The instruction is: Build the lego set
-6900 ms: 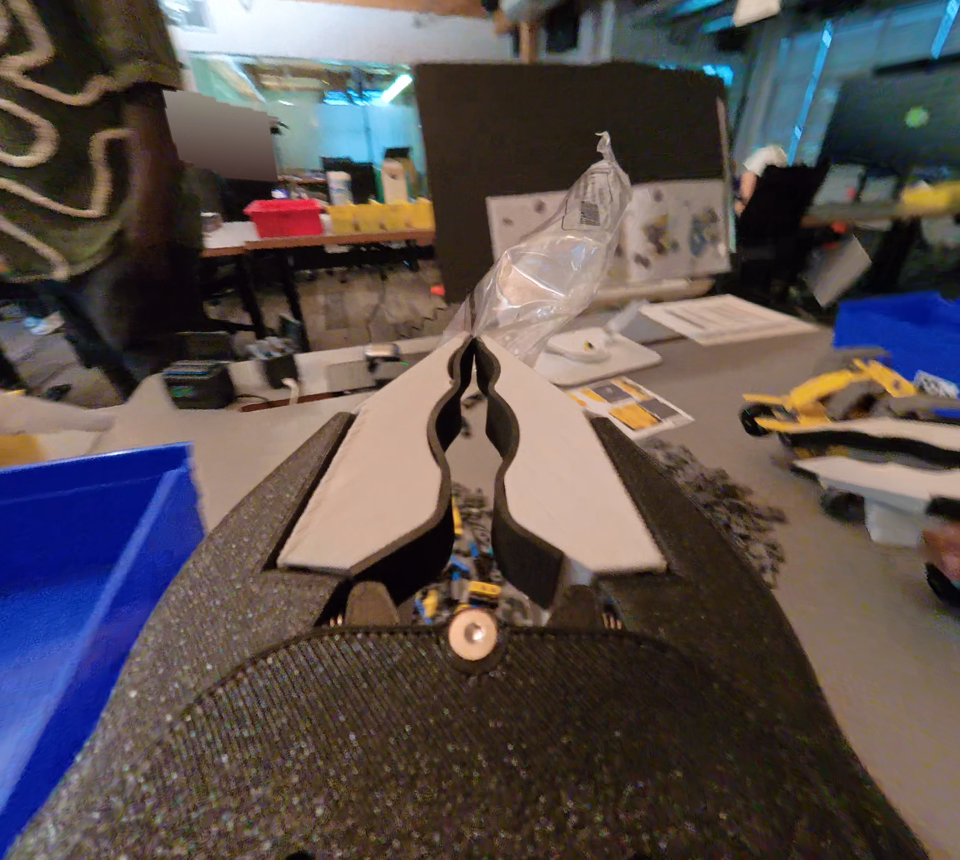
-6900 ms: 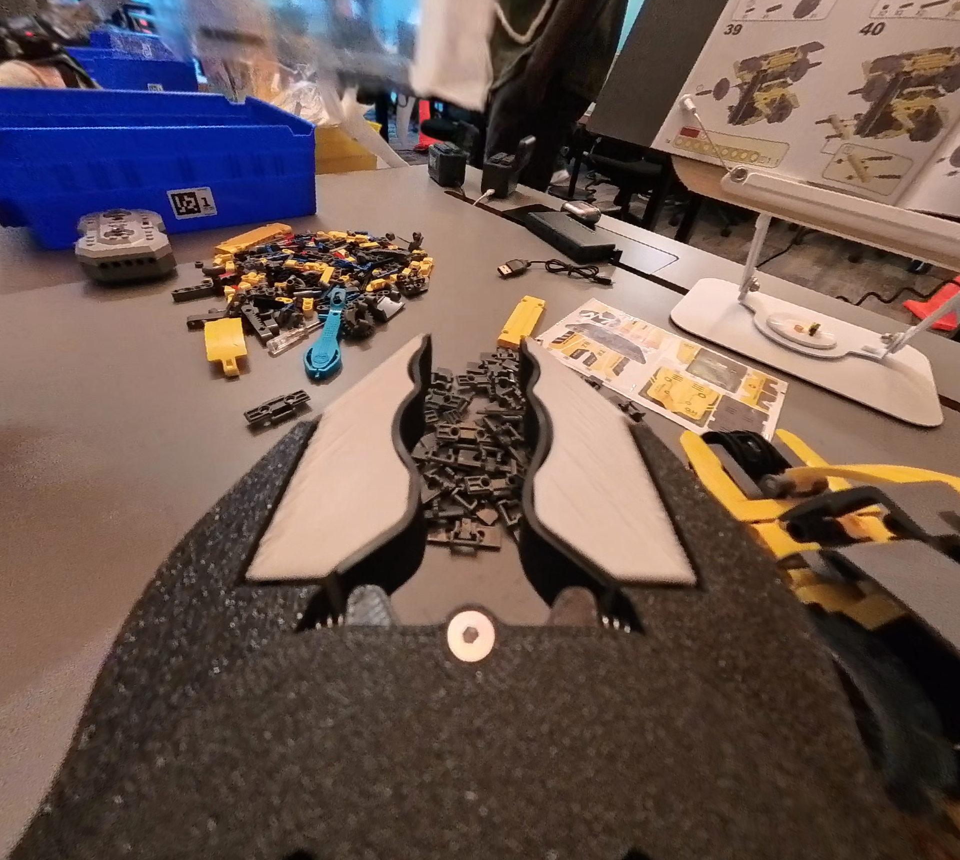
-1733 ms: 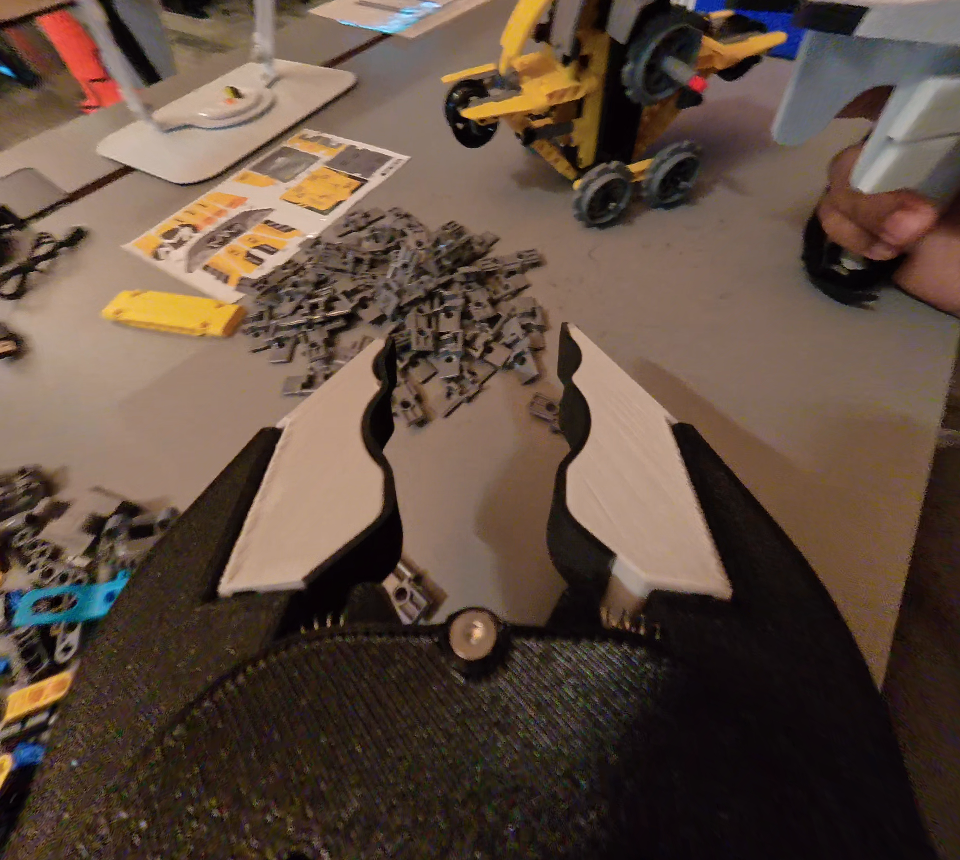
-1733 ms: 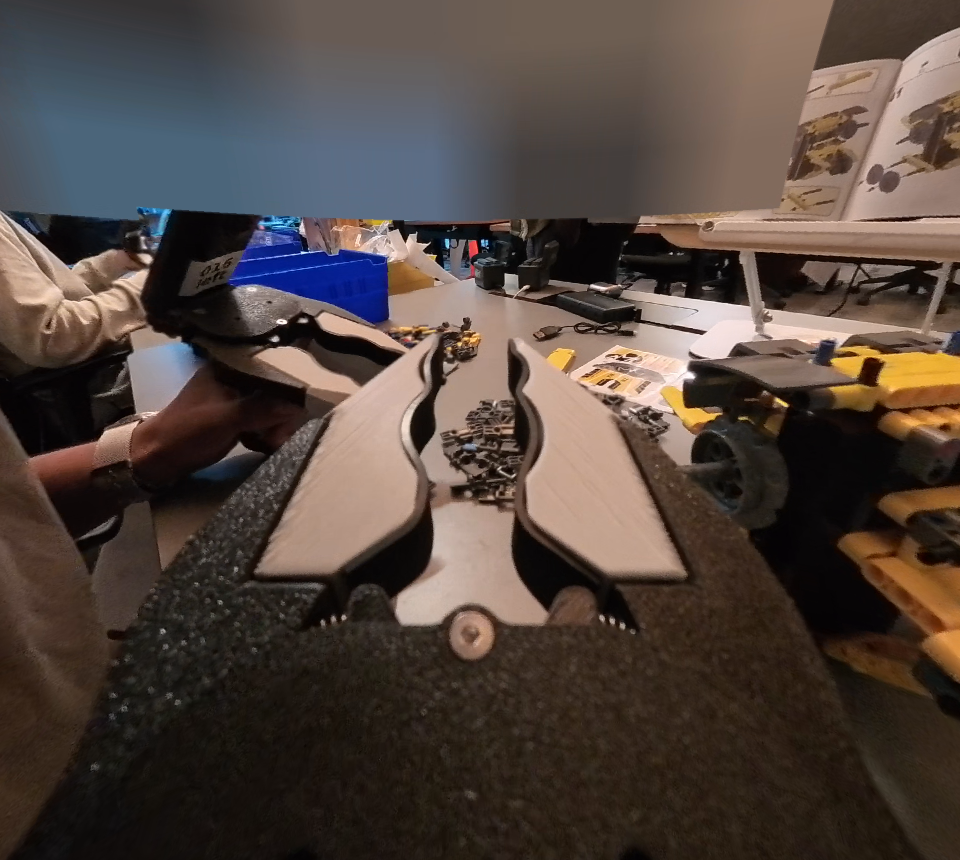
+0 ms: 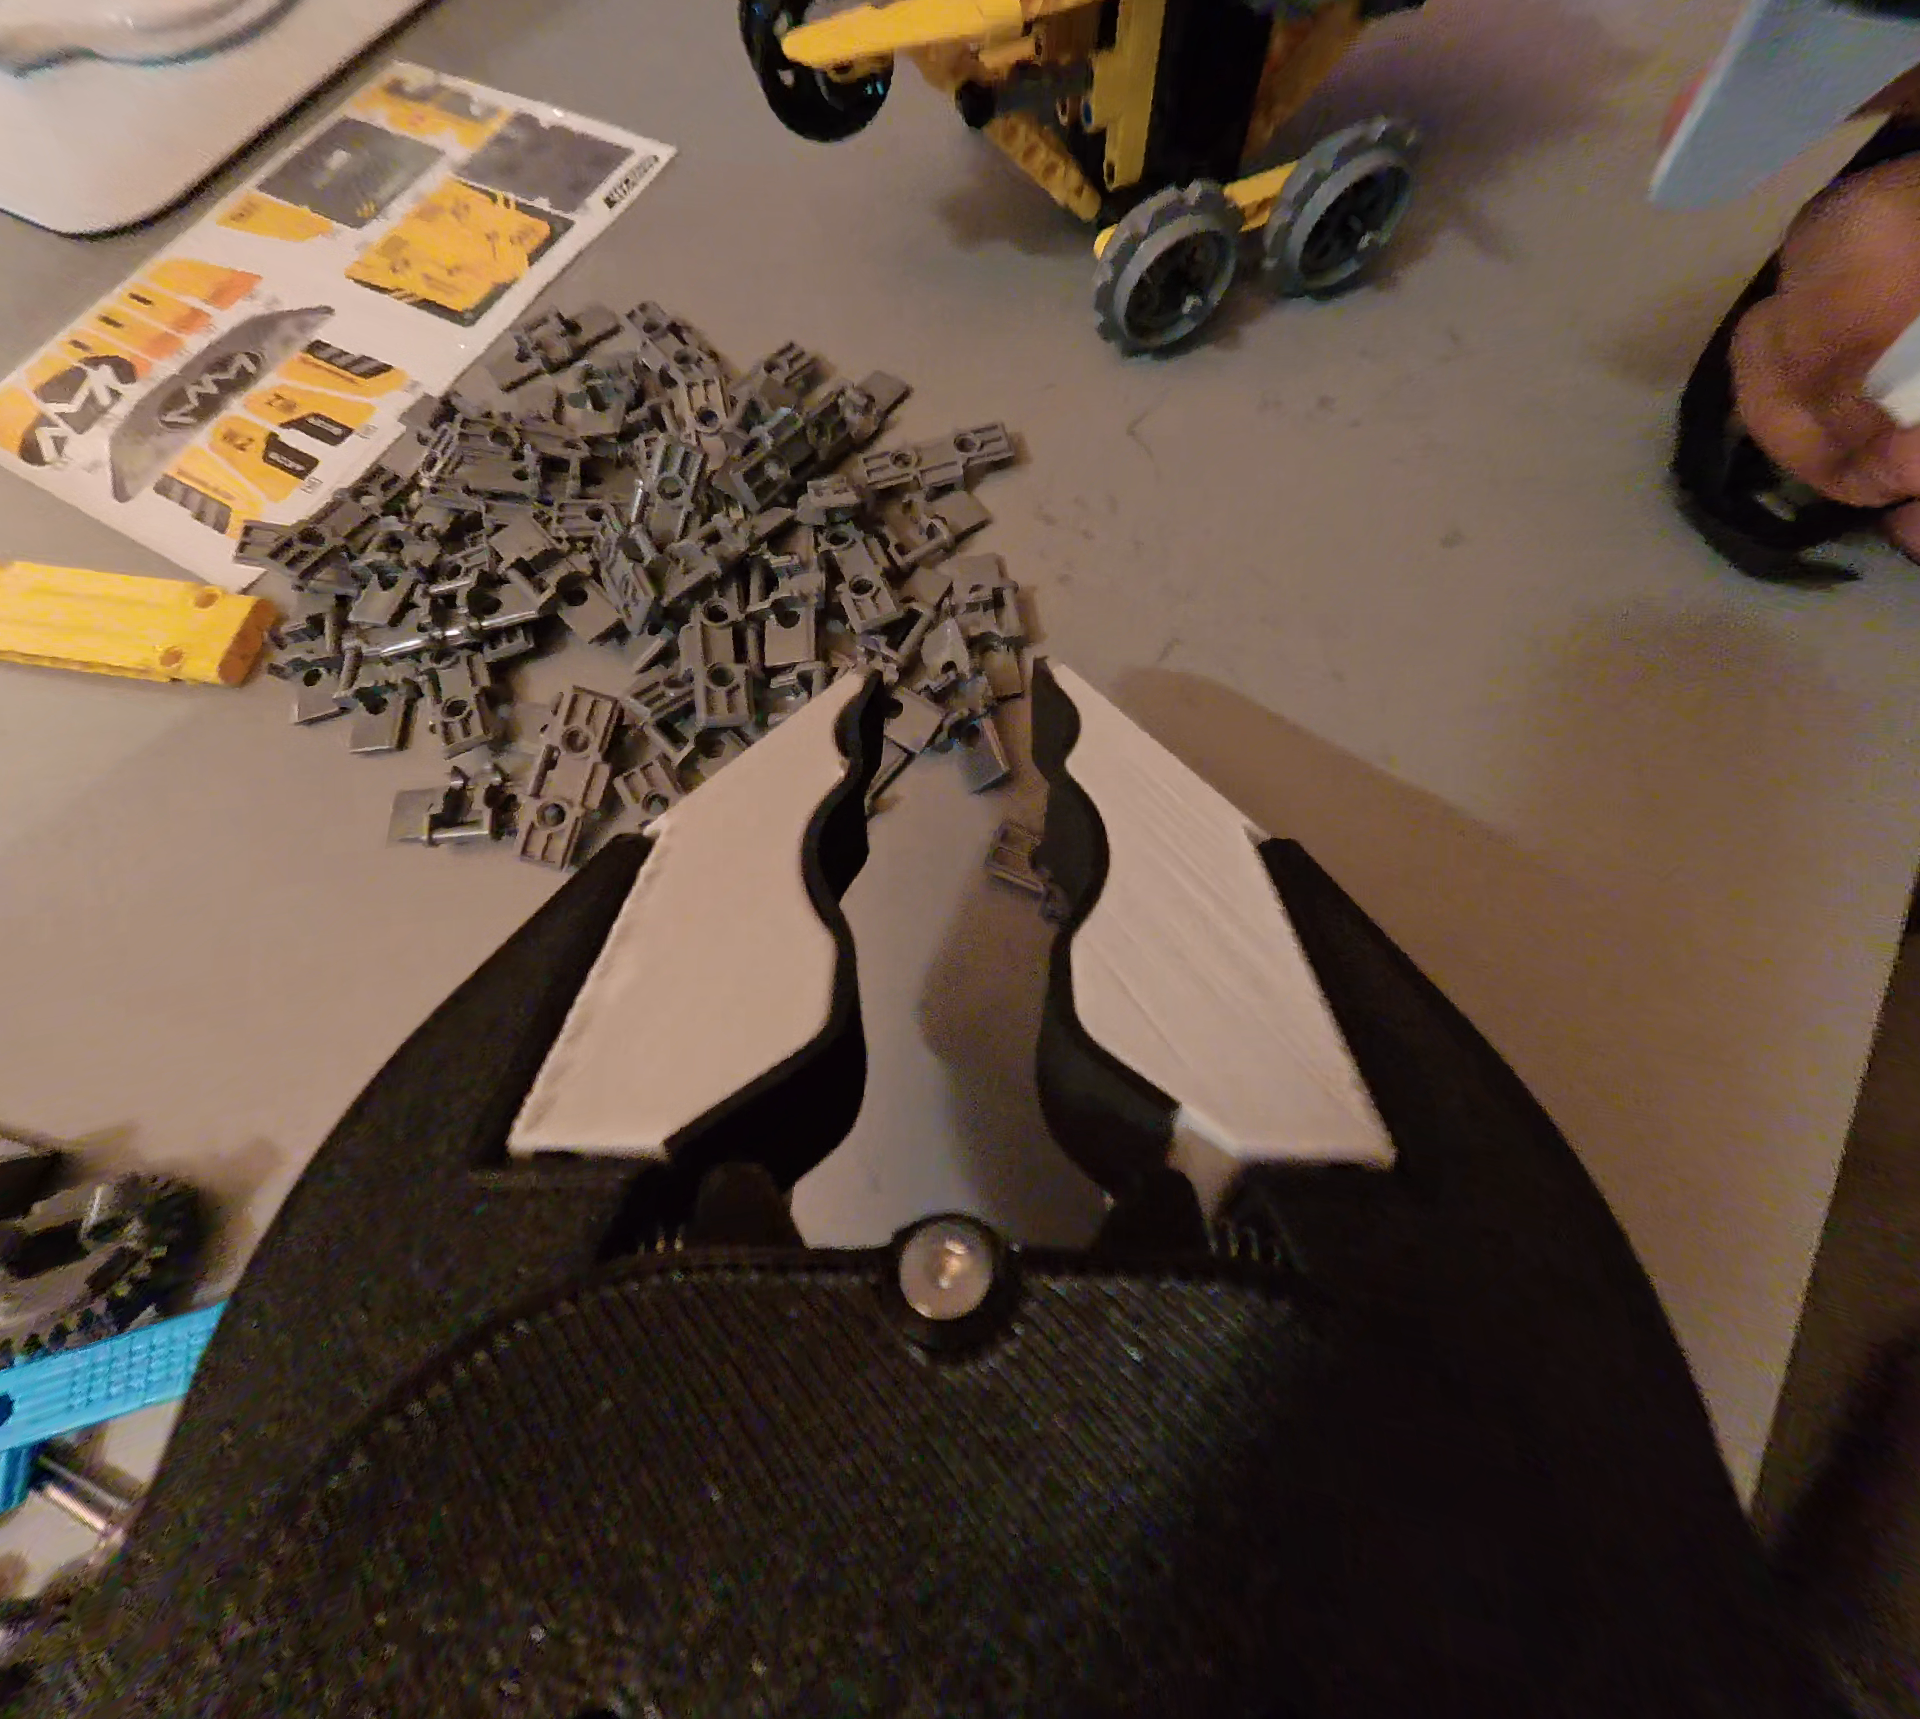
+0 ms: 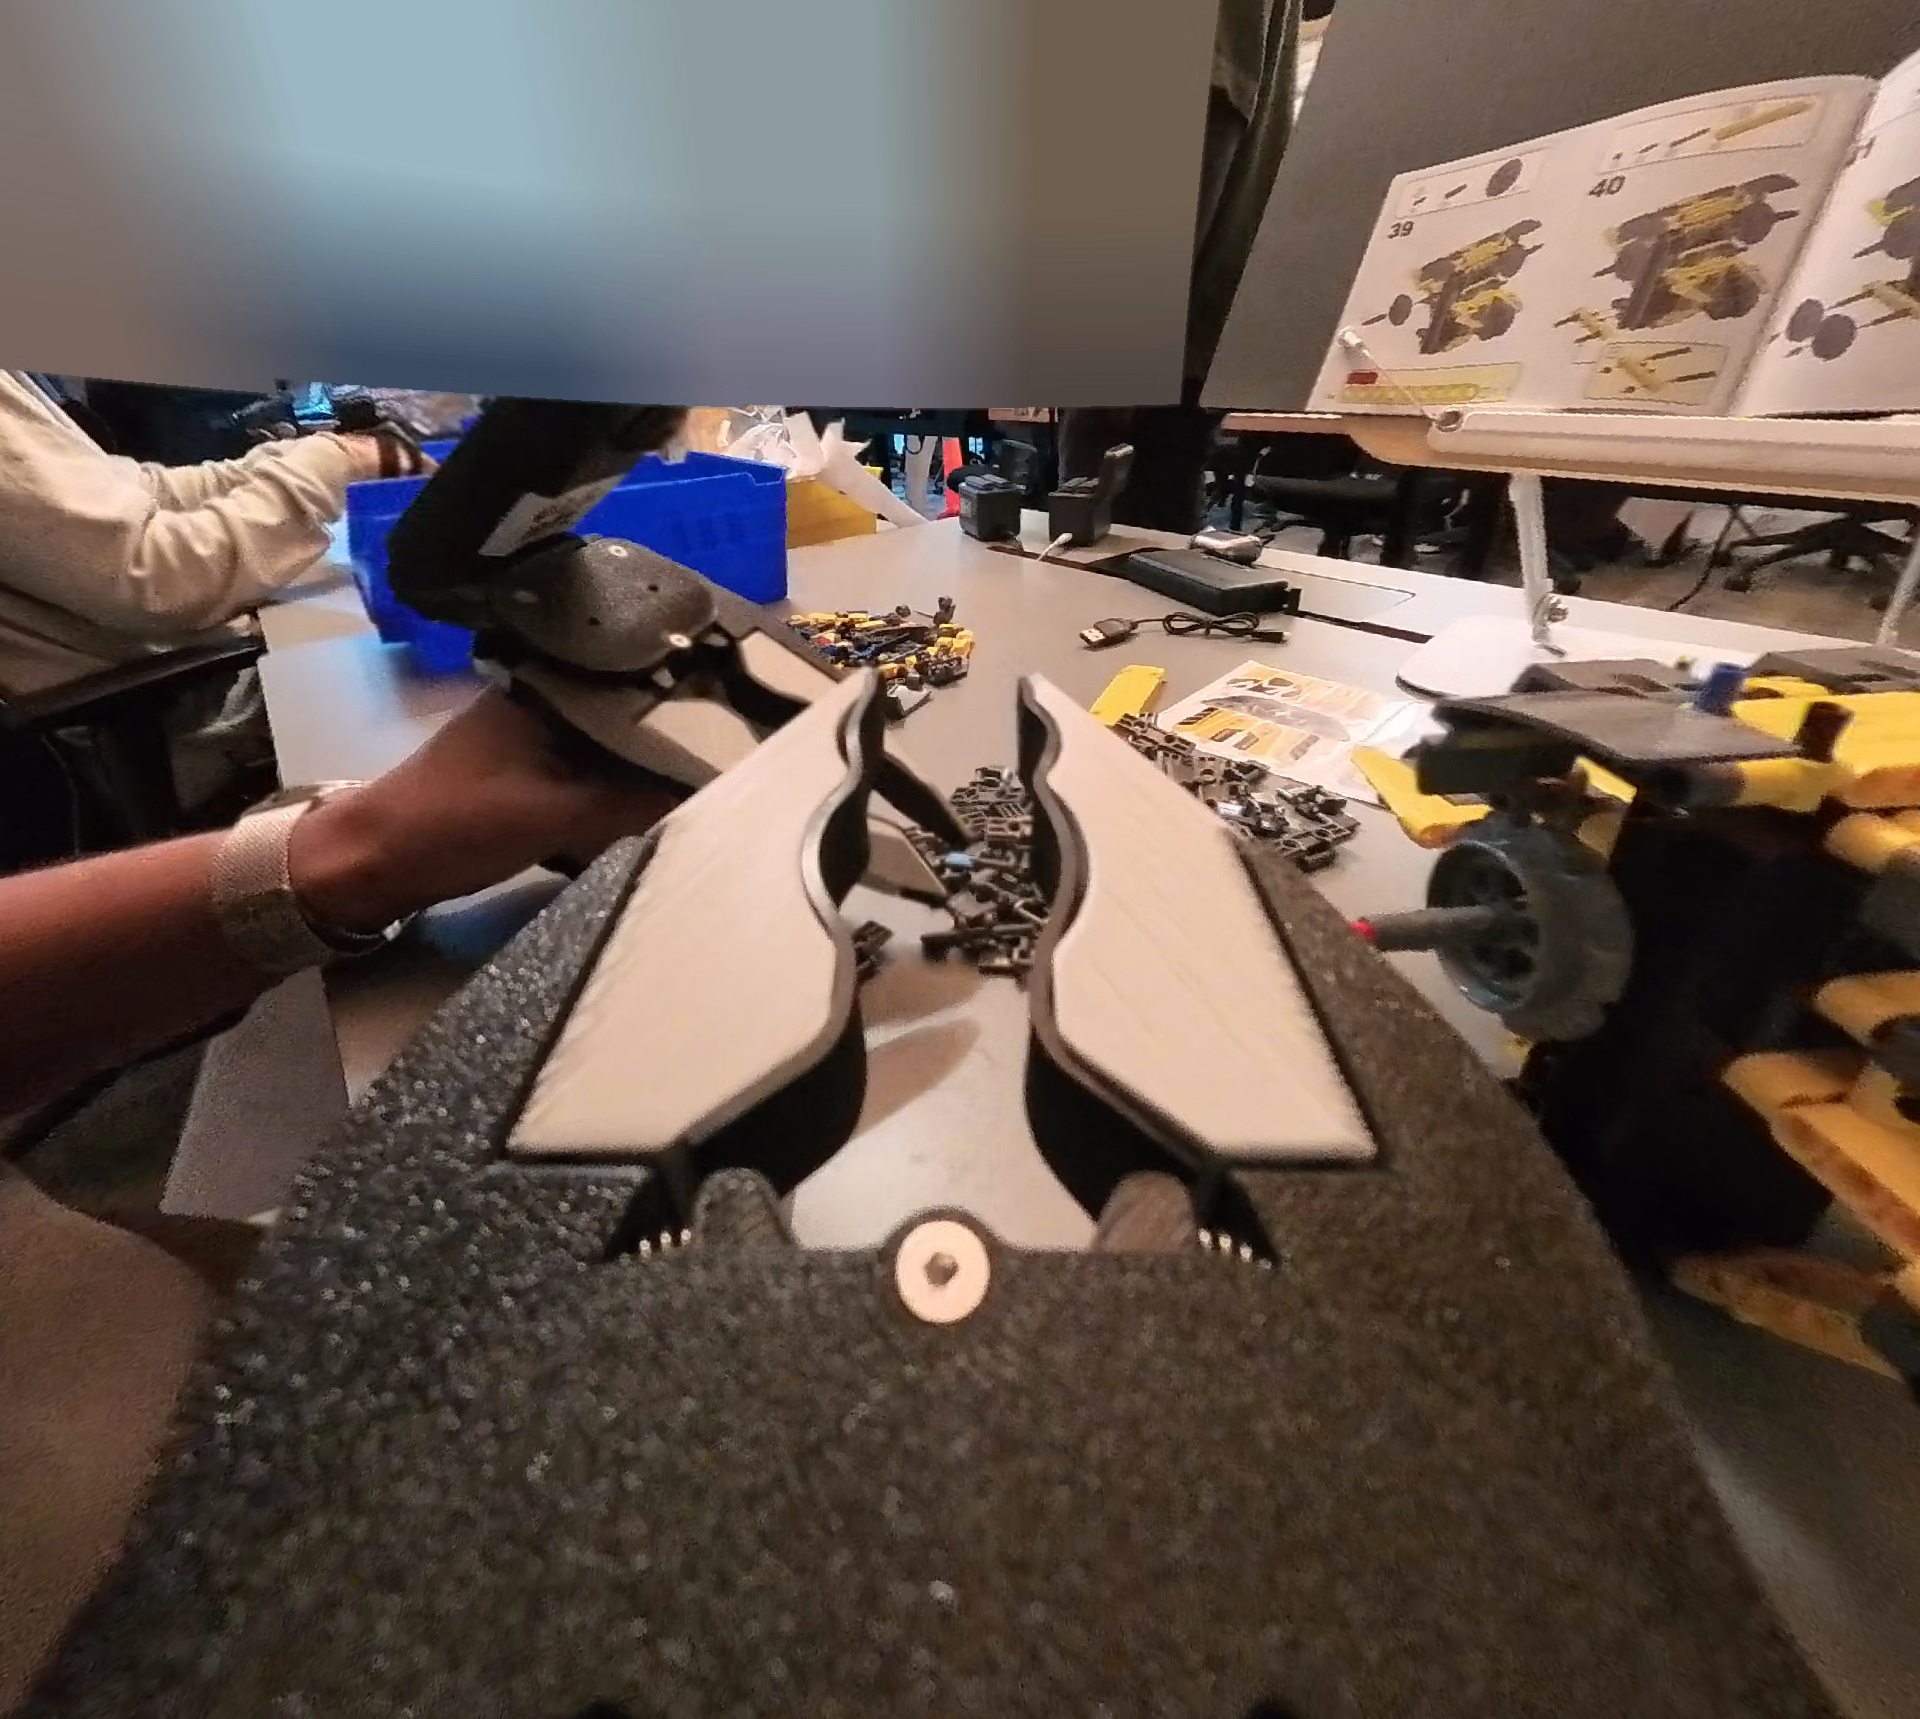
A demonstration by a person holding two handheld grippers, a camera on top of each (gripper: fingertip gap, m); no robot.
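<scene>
My left gripper (image 5: 954, 682) is open, its tips low over the near edge of a pile of small grey link pieces (image 5: 665, 547) on the grey table (image 5: 1351, 630). A few of the pieces lie between the tips, and one loose piece (image 5: 1023, 859) lies by the right finger. My right gripper (image 6: 951, 687) is open and empty, held above the table beside a yellow and black wheeled brick model (image 6: 1662, 838). The model also shows in the left wrist view (image 5: 1122, 7). In the right wrist view the left gripper (image 6: 935, 854) reaches into the same pile (image 6: 997, 880).
A sticker sheet (image 5: 312, 287), a yellow beam (image 5: 114, 620) and a white stand base (image 5: 208, 7) lie left of the pile. A blue tool (image 5: 94, 1368) lies near left. An open instruction booklet (image 6: 1610, 246), blue bin (image 6: 665, 526), mixed parts pile (image 6: 894, 630) and cable (image 6: 1174, 630) are farther back. One gripper's finger ends stand about 12 centimetres off the other's.
The left gripper held a clear plastic bag 6.9 s ago; now it is open without it. Since 1.7 s ago it has moved down to the grey pile with jaws narrower.
</scene>
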